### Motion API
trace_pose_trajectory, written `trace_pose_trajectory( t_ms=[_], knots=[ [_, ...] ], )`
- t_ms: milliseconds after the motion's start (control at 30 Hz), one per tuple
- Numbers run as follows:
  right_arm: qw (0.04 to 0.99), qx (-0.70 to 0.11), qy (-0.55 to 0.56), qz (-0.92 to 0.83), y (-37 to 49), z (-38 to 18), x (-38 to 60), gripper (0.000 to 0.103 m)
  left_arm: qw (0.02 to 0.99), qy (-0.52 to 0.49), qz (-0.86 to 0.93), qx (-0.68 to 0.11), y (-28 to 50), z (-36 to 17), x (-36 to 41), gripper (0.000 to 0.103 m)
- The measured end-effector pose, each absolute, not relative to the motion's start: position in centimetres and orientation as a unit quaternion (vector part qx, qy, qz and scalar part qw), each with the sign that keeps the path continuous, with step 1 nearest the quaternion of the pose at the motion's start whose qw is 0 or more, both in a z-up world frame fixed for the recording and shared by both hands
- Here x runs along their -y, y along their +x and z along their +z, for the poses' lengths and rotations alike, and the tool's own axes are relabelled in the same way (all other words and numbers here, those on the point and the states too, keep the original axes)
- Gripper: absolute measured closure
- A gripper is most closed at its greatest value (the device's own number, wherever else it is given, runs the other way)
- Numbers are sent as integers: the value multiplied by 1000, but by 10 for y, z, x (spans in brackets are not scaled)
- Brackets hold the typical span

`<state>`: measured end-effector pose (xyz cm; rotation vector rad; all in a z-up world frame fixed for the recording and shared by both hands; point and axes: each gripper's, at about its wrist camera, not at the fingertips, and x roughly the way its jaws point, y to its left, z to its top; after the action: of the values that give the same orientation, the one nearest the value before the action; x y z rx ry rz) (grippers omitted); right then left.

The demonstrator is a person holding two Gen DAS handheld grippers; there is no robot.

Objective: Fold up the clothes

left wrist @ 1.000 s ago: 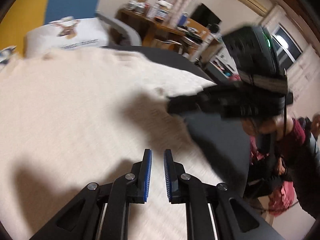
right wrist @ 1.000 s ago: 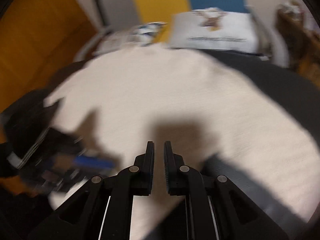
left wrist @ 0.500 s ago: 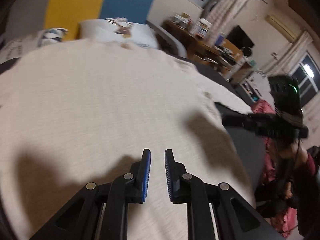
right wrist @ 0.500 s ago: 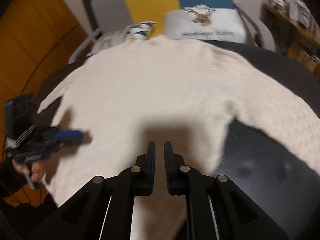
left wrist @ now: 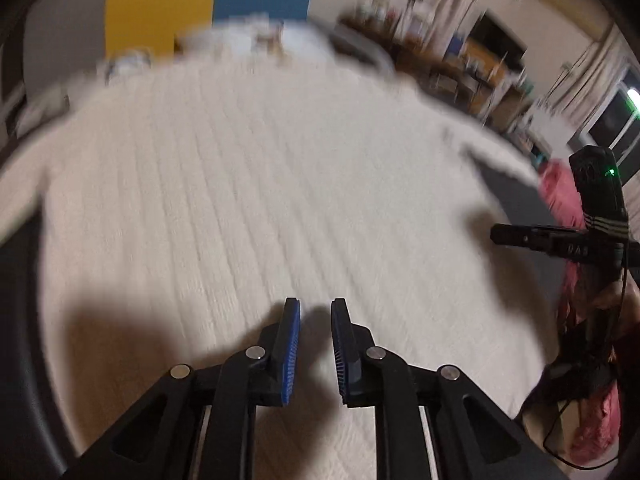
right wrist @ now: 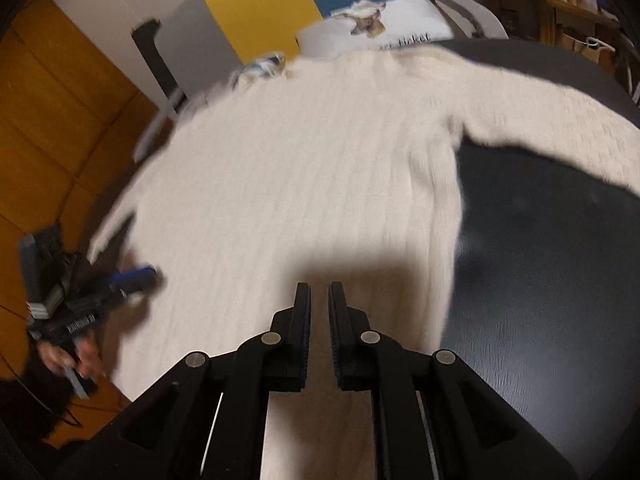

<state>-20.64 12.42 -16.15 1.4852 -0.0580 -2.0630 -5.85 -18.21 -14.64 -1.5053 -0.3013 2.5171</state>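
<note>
Sweater (right wrist: 304, 184), cream cable knit, lies spread flat and face up on the dark round table (right wrist: 552, 264), one sleeve (right wrist: 560, 120) stretched out sideways; no fold made yet as far as I can judge, whole job left. Left gripper (left wrist: 315, 312) hovers over the knit, jaws have just been opening, narrow gap, nothing between. Right gripper (right wrist: 319, 294) near the hem, jaws practically together, empty. Pillow (right wrist: 384, 24) print reads roughly "Hinkel", blurred.

The sweater's (right wrist: 304, 184) right sleeve runs off the frame edge; the pillows (left wrist: 256, 38) and desk clutter (left wrist: 452, 64) blur beyond reading.
</note>
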Motion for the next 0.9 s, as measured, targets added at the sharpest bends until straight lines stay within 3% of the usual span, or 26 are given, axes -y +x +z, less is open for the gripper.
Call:
trace_pose_trajectory(
  t_ms=[167, 367, 533, 667, 900],
  knots=[
    [311, 83, 552, -769, -219, -181, -137, 93, 108, -486, 859, 115, -63, -128, 183, 88],
    [302, 94, 505, -803, -251, -152, -144, 93, 143, -455, 872, 106, -107, -111, 158, 88],
    [271, 55, 526, -804, -282, -179, -129, 93, 160, -519, 837, 67, -125, -152, 127, 88],
    [291, 49, 529, -796, -283, -182, -136, 96, 175, -509, 834, 124, -129, -150, 143, 88],
    [300, 17, 510, -806, -310, -157, -125, 93, 233, -471, 843, 115, -175, -126, 94, 88]
  ],
)
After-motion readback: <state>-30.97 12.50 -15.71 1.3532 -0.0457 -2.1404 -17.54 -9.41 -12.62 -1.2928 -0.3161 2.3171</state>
